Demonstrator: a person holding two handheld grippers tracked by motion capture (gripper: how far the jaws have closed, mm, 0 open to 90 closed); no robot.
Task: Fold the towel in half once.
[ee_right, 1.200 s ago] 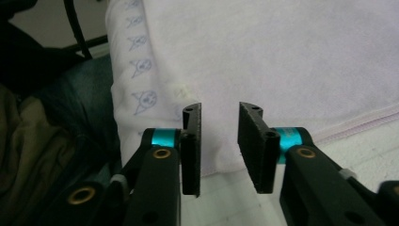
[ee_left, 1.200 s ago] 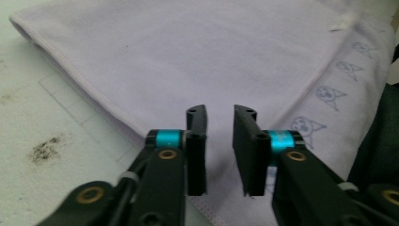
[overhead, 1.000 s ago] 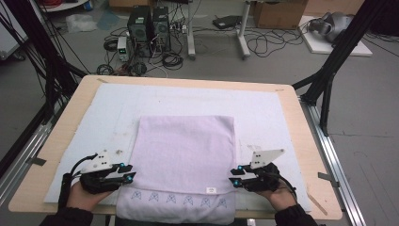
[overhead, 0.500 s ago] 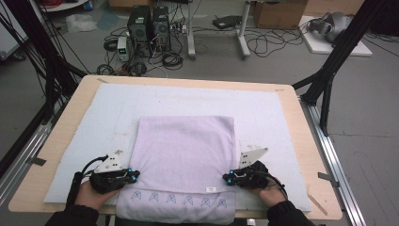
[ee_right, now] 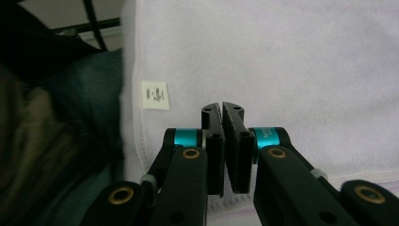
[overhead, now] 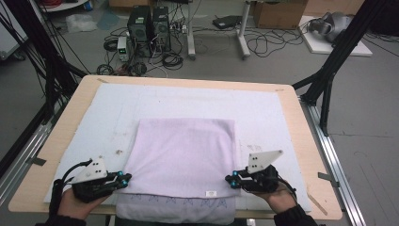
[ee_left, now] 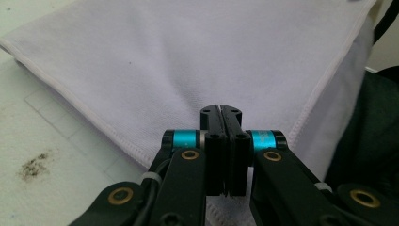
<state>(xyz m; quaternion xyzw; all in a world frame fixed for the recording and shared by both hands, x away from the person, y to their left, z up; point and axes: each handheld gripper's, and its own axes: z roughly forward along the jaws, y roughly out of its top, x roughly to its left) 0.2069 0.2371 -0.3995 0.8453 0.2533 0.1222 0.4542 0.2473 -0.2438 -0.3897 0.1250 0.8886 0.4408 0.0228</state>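
Lilac towel (overhead: 183, 155) lies folded on the white mat (overhead: 117, 108), near edge overhanging the mat. Left gripper (overhead: 123, 179) and right gripper (overhead: 231, 181) both clamped on its near corners — thin bites. Risk: a layer slips out, fold skews.

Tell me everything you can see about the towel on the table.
The towel is pale lilac, soft-looking cloth with a stitched hem and a small white label near its near right corner. It lies flat, folded, on the white mat, its near end hanging over the table's front edge, where a faint printed pattern shows. The left gripper is shut on its near left edge, the right gripper on its near right edge.
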